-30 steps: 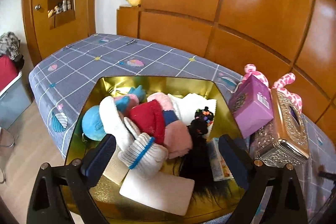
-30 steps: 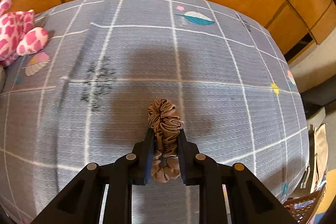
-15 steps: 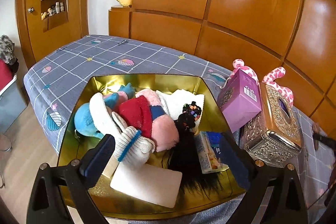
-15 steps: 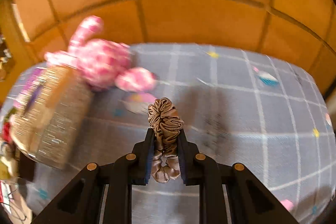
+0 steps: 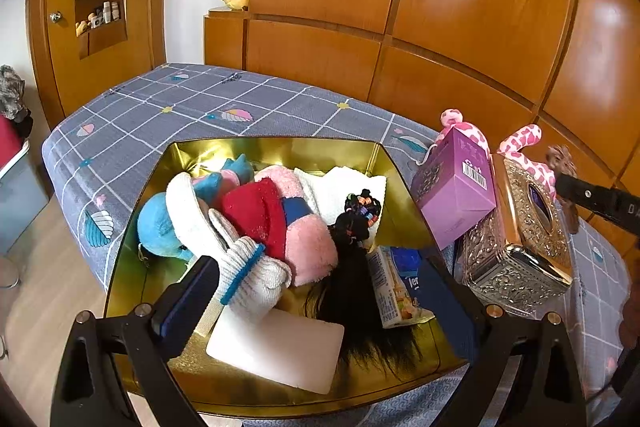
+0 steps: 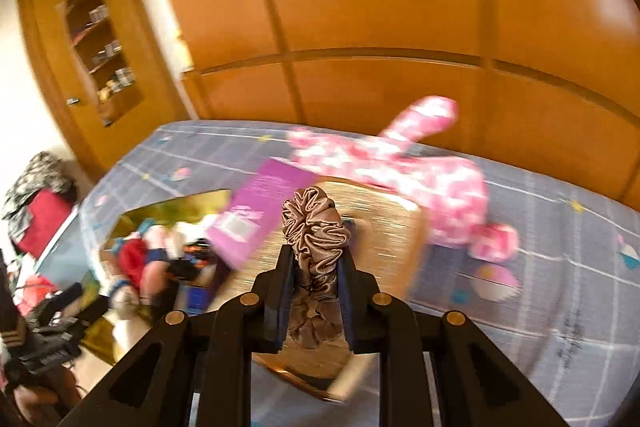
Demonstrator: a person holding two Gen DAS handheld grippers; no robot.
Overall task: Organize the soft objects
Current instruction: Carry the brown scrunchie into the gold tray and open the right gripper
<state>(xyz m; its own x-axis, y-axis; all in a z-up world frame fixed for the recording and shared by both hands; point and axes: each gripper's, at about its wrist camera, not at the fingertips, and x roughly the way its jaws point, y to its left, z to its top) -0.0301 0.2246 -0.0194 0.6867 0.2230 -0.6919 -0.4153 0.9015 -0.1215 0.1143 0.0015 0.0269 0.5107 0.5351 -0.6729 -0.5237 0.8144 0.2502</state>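
**Satin scrunchie pinched in the right tongs, gold tin packed with soft things**

Left wrist view: the left gripper [image 5: 316,291] hangs with its tongs spread wide and nothing between them, over a shiny gold tin [image 5: 280,149] with angled, mirror-like walls. Inside lie a blue plush toy [image 5: 154,223], a fuzzy red and pink plush [image 5: 280,223], a ribbed white knit glove [image 5: 248,271] with a blue cuff stripe, a folded white cloth [image 5: 344,187], a hank of black hair [image 5: 356,291] topped with small coloured ties, a smooth white rectangular pad [image 5: 280,347] and a small printed packet [image 5: 394,287]. Just beside the tin stand a matte purple carton [image 5: 456,195], leaning, and an embossed silver-and-gold tissue box [image 5: 520,239]. All rest on a grey checked bedspread [image 5: 180,111] before glossy wood panelling [image 5: 440,7].

Right wrist view, motion-blurred: the right gripper [image 6: 314,267] is clamped on a brown scrunchie [image 6: 314,231], crinkled and glossy like satin, held upright above the tissue box [image 6: 384,235]. A pink-and-white spotted plush [image 6: 400,167] lies behind it on the bedspread; the tin [image 6: 176,209] shows at left.
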